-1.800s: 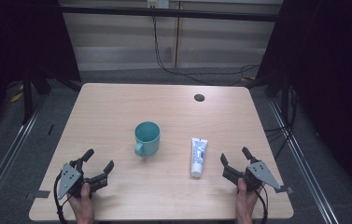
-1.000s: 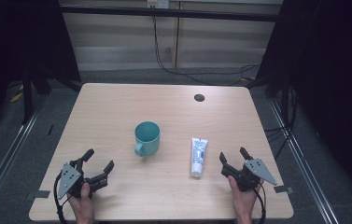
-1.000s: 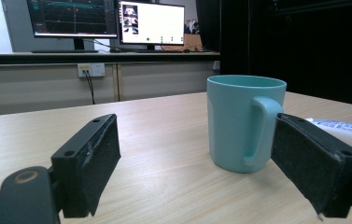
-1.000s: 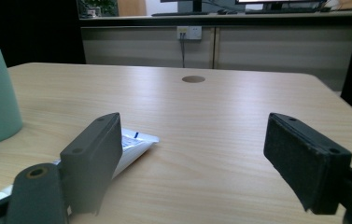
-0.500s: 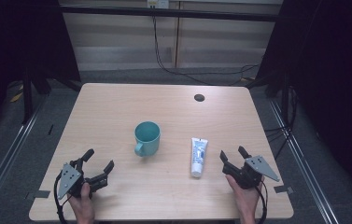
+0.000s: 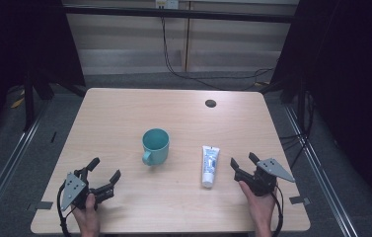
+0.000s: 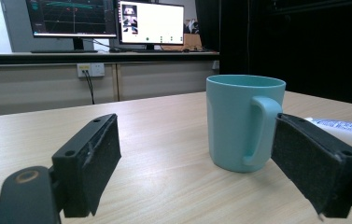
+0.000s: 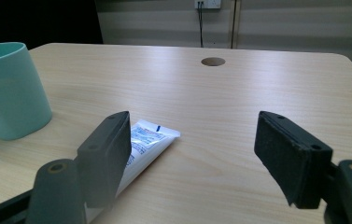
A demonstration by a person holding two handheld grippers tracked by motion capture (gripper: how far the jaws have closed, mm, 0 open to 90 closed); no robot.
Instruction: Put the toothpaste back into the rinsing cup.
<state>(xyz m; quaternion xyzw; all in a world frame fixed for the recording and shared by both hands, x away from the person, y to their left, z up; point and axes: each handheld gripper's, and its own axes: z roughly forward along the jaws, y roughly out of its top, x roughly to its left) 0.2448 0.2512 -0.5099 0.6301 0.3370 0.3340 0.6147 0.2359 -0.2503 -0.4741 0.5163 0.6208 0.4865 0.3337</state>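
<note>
Two monitors (image 7: 106, 21) appear behind the mug (image 7: 243, 122) — left tool's camera.

Worktop (image 6: 124, 123): pale wood grain, with a dark round hole (image 6: 210, 103); mug (image 6: 155, 145): plain teal; tube (image 6: 209, 164) just beside the right gripper's (image 6: 242, 164) fingers (image 8: 106, 149): white with blue print; both grippers' fingers: black; plate (image 6: 275, 168) behind them: grey.

- A light wood-grain counter (image 6: 124, 118) with rounded corners and a dark round cable hole (image 6: 210, 103) near its far edge.
- A teal mug (image 6: 155, 146) stands upright near the middle, handle toward the person.
- A white toothpaste tube (image 6: 209, 165) lies flat, just right of the mug, apart from it.
</note>
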